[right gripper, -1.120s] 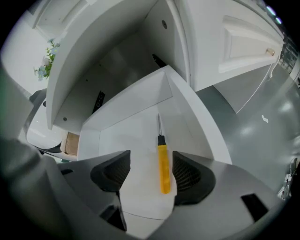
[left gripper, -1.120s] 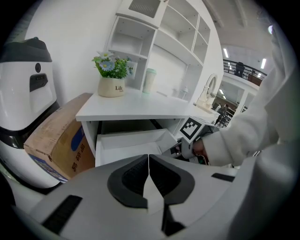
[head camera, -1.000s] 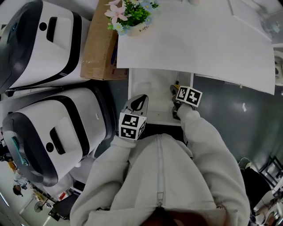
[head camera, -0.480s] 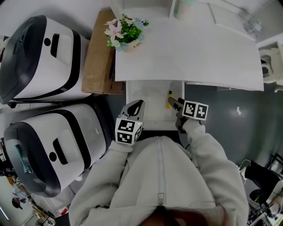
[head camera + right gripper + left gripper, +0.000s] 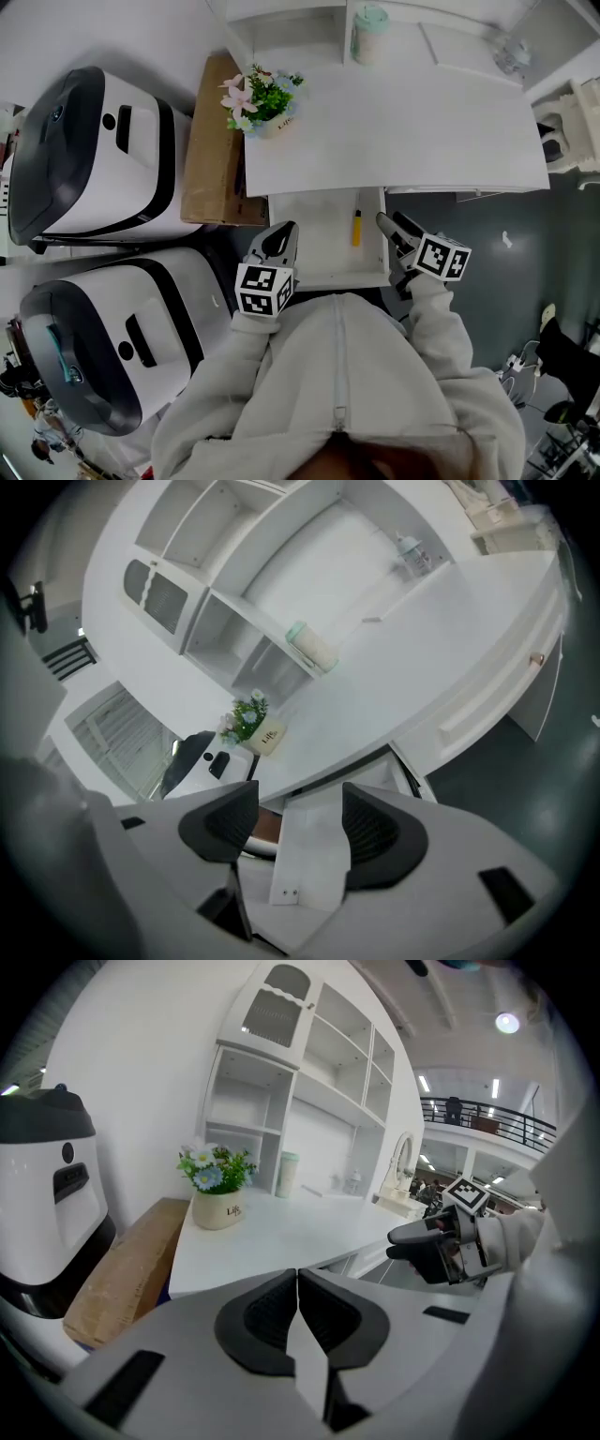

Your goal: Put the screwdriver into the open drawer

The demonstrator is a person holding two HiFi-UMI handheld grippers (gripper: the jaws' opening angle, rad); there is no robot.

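A screwdriver (image 5: 356, 228) with a yellow handle lies inside the open white drawer (image 5: 309, 267) under the desk, near the drawer's right wall. My right gripper (image 5: 392, 227) hangs just right of the drawer, open and empty, its jaws (image 5: 298, 825) well apart. At the drawer's left edge my left gripper (image 5: 279, 241) is shut with nothing in it; in the left gripper view its pads (image 5: 298, 1309) meet. The right gripper (image 5: 427, 1241) also shows across from it there.
A white desk (image 5: 403, 122) spans the top, with a flower pot (image 5: 260, 98) and a green cup (image 5: 368, 30). A cardboard box (image 5: 211, 150) lies to its left. Two large white-and-black machines (image 5: 94, 159) stand at the left. Grey floor (image 5: 506, 253) lies to the right.
The right gripper has drawn back to the right, out of the drawer, and the screwdriver now lies free in the drawer. The head view has shifted, showing more of the desk.
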